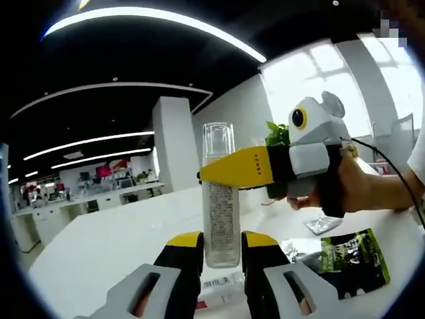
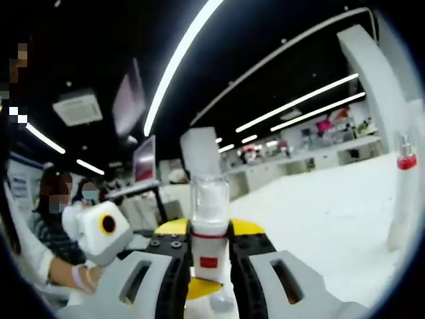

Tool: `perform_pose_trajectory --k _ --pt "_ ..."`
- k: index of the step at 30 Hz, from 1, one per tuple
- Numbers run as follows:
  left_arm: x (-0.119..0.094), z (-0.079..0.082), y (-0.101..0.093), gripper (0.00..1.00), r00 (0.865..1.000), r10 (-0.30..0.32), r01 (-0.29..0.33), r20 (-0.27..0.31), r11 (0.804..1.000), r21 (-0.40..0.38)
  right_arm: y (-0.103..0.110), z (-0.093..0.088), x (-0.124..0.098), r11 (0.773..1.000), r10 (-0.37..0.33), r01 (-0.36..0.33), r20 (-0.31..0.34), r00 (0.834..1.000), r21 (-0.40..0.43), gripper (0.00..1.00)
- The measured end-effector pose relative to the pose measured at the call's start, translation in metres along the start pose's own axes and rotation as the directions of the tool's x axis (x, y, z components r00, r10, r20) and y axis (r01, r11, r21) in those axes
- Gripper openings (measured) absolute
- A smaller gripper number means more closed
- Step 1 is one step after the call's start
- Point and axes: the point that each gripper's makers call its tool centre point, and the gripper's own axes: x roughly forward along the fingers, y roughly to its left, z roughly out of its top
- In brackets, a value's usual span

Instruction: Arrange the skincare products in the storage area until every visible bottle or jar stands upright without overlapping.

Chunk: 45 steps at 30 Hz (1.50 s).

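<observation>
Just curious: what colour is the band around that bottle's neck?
Red, on the clear-capped bottle; best seen in the right gripper view.

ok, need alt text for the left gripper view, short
A tall clear plastic bottle with a clear cap stands upright on a white table, held between the left claw below and the yellow-tipped right claw reaching in from the right, gripped by a person's hand. A green-and-black sachet lies on the table at right.
</observation>
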Motion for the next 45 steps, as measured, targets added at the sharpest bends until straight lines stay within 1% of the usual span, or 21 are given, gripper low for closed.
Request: perform_pose_trajectory --k 2,5,7,9,10,12,14,16,17,20,21,25,27,30,34,36,38,40,42,44,45 --pt "-0.001 0.000 0.002 0.31 1.000 0.010 -0.010 -0.001 1.000 -0.010 -0.005 0.006 -0.003 0.999 -0.031 0.031 0.033 0.999 -0.010 0.19" --pt "-0.002 0.000 0.007 0.31 1.000 0.028 -0.028 -0.002 0.999 -0.024 -0.020 0.016 -0.008 0.995 -0.099 0.101 0.075 0.992 -0.015 0.19" --pt "-0.003 0.000 0.009 0.31 1.000 0.031 -0.031 -0.003 0.998 -0.055 -0.038 0.021 -0.013 0.981 -0.181 0.187 0.099 0.978 -0.052 0.19" --pt "-0.003 -0.001 0.009 0.31 1.000 0.028 -0.029 -0.006 0.997 -0.072 -0.051 0.023 -0.017 0.963 -0.244 0.254 0.114 0.963 -0.085 0.19" --pt "-0.003 -0.002 0.009 0.31 1.000 0.029 -0.030 -0.008 0.997 -0.075 -0.062 0.024 -0.019 0.948 -0.287 0.300 0.121 0.950 -0.109 0.19" --pt "-0.003 -0.002 0.009 0.31 0.999 0.033 -0.034 -0.009 0.996 -0.078 -0.079 0.023 -0.021 0.925 -0.350 0.363 0.116 0.930 -0.117 0.19" --pt "-0.002 -0.002 0.008 0.31 0.999 0.032 -0.033 -0.013 0.997 -0.075 -0.101 0.023 -0.024 0.893 -0.424 0.438 0.128 0.896 -0.105 0.19" --pt "-0.002 -0.003 0.007 0.31 0.999 0.029 -0.030 -0.014 0.997 -0.074 -0.117 0.026 -0.026 0.857 -0.475 0.496 0.154 0.866 -0.142 0.19" --pt "-0.002 -0.003 0.006 0.31 1.000 0.028 -0.029 -0.015 0.997 -0.075 -0.130 0.025 -0.029 0.823 -0.525 0.546 0.158 0.836 -0.153 0.19" --pt "0.000 -0.004 0.005 0.31 0.999 0.026 -0.028 -0.020 0.997 -0.076 -0.155 0.021 -0.031 0.770 -0.597 0.620 0.169 0.784 -0.154 0.19" --pt "0.000 -0.005 0.005 0.31 0.999 0.024 -0.026 -0.022 0.997 -0.078 -0.165 0.016 -0.033 0.743 -0.635 0.653 0.155 0.757 -0.147 0.19" --pt "0.001 -0.005 0.005 0.31 0.999 0.024 -0.026 -0.024 0.996 -0.081 -0.182 0.010 -0.028 0.717 -0.670 0.687 0.156 0.725 -0.117 0.19" --pt "0.000 -0.005 0.005 0.31 0.999 0.026 -0.028 -0.024 0.996 -0.086 -0.189 0.009 -0.027 0.693 -0.693 0.709 0.152 0.705 -0.132 0.19" --pt "-0.001 -0.005 0.007 0.31 0.999 0.030 -0.031 -0.021 0.995 -0.095 -0.202 0.002 -0.024 0.649 -0.729 0.737 0.124 0.673 -0.187 0.19" --pt "-0.003 -0.003 0.008 0.31 0.999 0.033 -0.035 -0.015 0.994 -0.104 -0.212 -0.003 -0.023 0.636 -0.750 0.754 0.098 0.654 -0.164 0.19" --pt "-0.004 -0.002 0.009 0.30 0.999 0.037 -0.038 -0.014 0.994 -0.106 -0.215 -0.007 -0.023 0.644 -0.752 0.753 0.072 0.656 -0.132 0.19" --pt "-0.004 -0.002 0.010 0.30 0.999 0.040 -0.041 -0.012 0.993 -0.110 -0.219 -0.009 -0.023 0.635 -0.762 0.761 0.058 0.645 -0.133 0.19" --pt "-0.004 -0.001 0.011 0.30 0.999 0.041 -0.042 -0.011 0.993 -0.113 -0.221 -0.009 -0.021 0.632 -0.763 0.762 0.054 0.644 -0.141 0.19" --pt "-0.005 -0.001 0.011 0.30 0.999 0.043 -0.044 -0.009 0.992 -0.115 -0.223 -0.013 -0.021 0.624 -0.769 0.762 0.032 0.638 -0.172 0.19" --pt "-0.005 0.000 0.011 0.30 0.999 0.043 -0.044 -0.008 0.992 -0.116 -0.223 -0.017 -0.018 0.628 -0.767 0.756 0.015 0.641 -0.182 0.19" --pt "-0.005 0.000 0.012 0.30 0.999 0.044 -0.044 -0.007 0.992 -0.116 -0.223 -0.017 -0.018 0.630 -0.765 0.755 0.022 0.644 -0.179 0.19"
